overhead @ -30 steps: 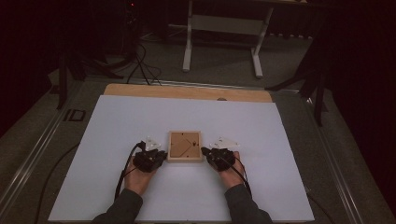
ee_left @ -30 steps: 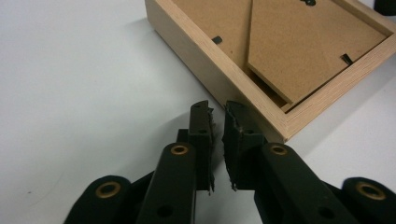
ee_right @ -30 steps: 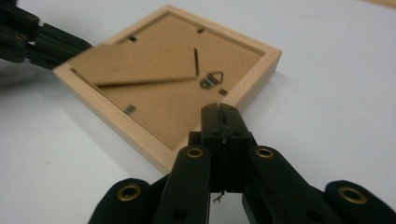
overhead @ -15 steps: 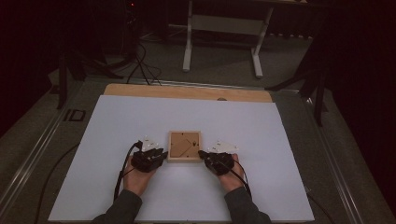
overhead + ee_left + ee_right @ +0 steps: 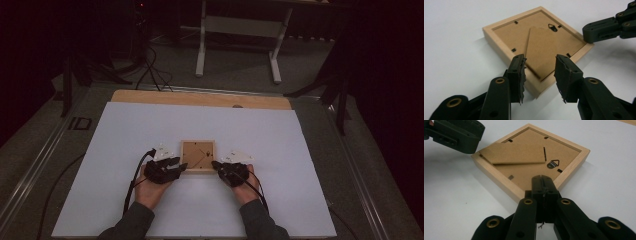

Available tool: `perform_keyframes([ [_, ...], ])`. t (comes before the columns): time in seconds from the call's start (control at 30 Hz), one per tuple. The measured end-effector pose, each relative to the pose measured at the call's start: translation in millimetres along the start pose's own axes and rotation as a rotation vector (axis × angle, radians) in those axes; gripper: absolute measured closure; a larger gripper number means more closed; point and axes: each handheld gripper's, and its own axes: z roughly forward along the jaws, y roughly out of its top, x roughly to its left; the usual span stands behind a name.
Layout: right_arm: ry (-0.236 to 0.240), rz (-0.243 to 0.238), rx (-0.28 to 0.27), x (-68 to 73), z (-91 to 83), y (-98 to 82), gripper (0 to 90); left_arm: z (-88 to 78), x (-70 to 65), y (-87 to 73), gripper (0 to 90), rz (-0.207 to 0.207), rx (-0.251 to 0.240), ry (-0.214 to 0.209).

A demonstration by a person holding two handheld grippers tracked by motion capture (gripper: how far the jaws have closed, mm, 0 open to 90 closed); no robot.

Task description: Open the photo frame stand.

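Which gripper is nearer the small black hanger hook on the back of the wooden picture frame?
Right. The right gripper, shut, sits at the frame corner just below the hook. The left gripper, open, straddles the opposite corner, across the backing board.

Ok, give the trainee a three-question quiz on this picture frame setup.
1. True or false: the wooden picture frame lies with its cardboard back facing up.
2. Which gripper has its jaws shut? A) left gripper B) right gripper
3. What small metal part sits on the frame's backing board?

Key
1. True; the fold-out stand shows on the back.
2. B. The right gripper's jaws are pressed together at a frame corner; the left gripper's jaws have just been opening, with the near frame corner below the gap, pads not pressing it.
3. A triangular hanger hook.
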Motion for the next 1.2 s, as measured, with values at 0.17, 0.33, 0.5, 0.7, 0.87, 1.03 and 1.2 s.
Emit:
perform_keyframes([
  [0.17,-0.005,0.007,-0.002,-0.6,0.2,0.0,89.7,13.8,-8.8,7.3,54.3,0.047,0.039,0.035],
  [0.33,-0.008,0.009,-0.001,0.0,0.2,0.1,89.7,19.3,-11.6,9.1,51.1,0.068,0.048,0.053],
  [0.5,0.005,-0.012,-0.001,4.8,4.4,0.5,89.7,21.6,-9.2,10.9,50.5,0.064,0.043,0.043],
  [0.7,0.017,-0.012,0.0,2.9,7.7,1.1,89.7,27.1,-13.0,11.1,49.0,0.1,0.059,0.057],
  [0.87,0.019,-0.008,-0.003,2.8,8.5,0.9,89.7,29.0,-12.7,11.2,49.2,0.102,0.056,0.054],
  [1.03,0.022,0.0,-0.007,2.7,8.7,0.3,89.7,32.0,-10.1,16.0,49.1,0.113,0.088,0.036],
  [1.2,0.025,0.004,-0.009,2.6,9.2,0.3,89.8,34.9,-9.4,21.2,49.9,0.134,0.122,0.029],
])
